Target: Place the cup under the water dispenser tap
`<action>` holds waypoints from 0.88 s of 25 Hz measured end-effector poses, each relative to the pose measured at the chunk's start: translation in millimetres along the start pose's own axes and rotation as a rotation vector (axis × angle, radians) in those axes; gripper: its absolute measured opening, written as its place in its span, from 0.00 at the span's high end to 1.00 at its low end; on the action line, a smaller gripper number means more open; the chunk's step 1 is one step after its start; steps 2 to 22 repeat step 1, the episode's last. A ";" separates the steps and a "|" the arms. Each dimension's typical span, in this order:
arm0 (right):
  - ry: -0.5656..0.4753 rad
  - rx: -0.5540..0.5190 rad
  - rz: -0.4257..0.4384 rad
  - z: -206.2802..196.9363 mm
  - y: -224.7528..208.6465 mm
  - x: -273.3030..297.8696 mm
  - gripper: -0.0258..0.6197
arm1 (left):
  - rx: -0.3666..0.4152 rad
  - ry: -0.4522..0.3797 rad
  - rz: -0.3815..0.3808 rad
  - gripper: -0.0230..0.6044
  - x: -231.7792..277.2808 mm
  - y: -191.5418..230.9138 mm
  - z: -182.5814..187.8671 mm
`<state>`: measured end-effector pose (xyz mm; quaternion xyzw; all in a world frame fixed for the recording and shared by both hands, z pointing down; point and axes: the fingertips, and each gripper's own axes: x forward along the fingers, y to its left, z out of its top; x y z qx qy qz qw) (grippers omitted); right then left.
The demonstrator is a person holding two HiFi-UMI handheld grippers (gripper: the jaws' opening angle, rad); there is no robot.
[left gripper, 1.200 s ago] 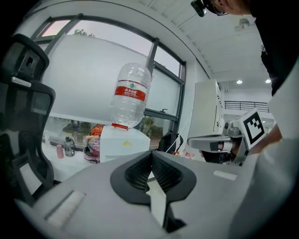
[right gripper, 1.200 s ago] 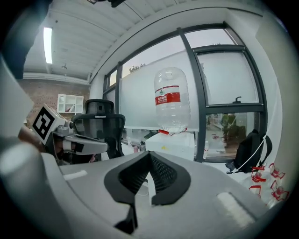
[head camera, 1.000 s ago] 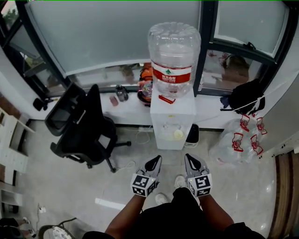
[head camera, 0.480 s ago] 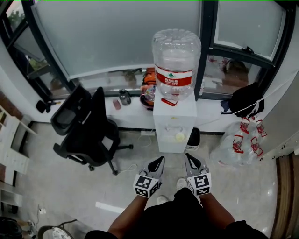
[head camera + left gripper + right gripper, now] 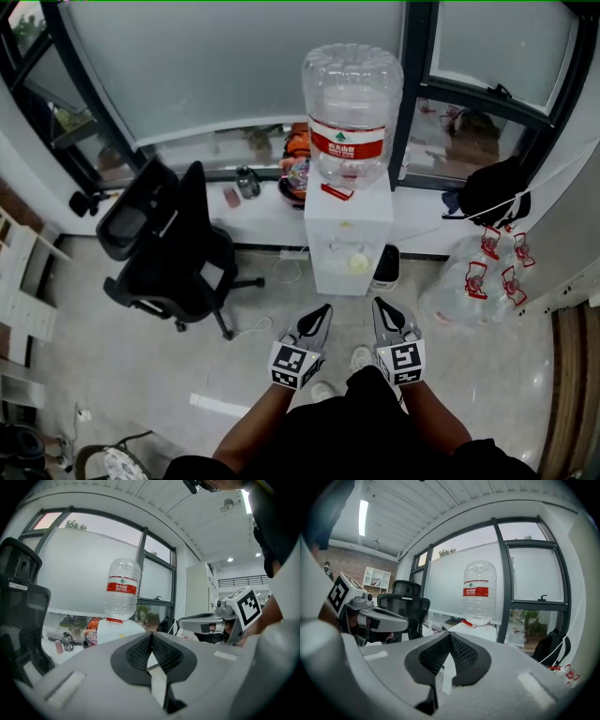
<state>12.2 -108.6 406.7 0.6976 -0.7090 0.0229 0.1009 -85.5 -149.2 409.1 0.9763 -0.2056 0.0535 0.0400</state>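
At the far left stands one black office chair [image 5: 169, 246], its wheeled base reaching toward the floor in front of the dispenser. On the window ledge behind it are one small dark bottle [image 5: 247, 185] and a heap of colourful things too small to name. In the middle is one white water dispenser [image 5: 347, 230], against the ledge, with one large clear water bottle [image 5: 350, 108] upended on top. A small pale-yellow round thing [image 5: 357, 265] sits in the recess on the dispenser's front. It may be the cup, already close to the taps, but it is too small to be sure, and no other cup shows in any view.

Near the person are two grippers. The left gripper [image 5: 322, 313] has its jaws pressed together with nothing between them, and so does the right gripper [image 5: 380, 307]. Both are level and point at the dispenser from well apart.

To the right, one black bag [image 5: 492, 192] lies on the ledge. Several empty jugs [image 5: 473, 286] crowd the floor below it, and I cannot count them surely.

The likely trouble is reaching into the recess with the jaws closed. They would shove or tip the light cup instead of taking it. The white cable [image 5: 281, 275] on the floor by the dispenser could also catch a foot on the way in.
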 end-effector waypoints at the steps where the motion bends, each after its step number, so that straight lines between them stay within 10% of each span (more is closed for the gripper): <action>1: -0.004 -0.001 -0.001 0.1 -0.5 -0.5 0.96 | 0.003 -0.001 0.000 0.94 0.0 -0.8 0.5; 22: -0.004 -0.001 -0.001 0.1 -0.5 -0.5 0.96 | 0.003 -0.001 0.000 0.94 0.0 -0.8 0.5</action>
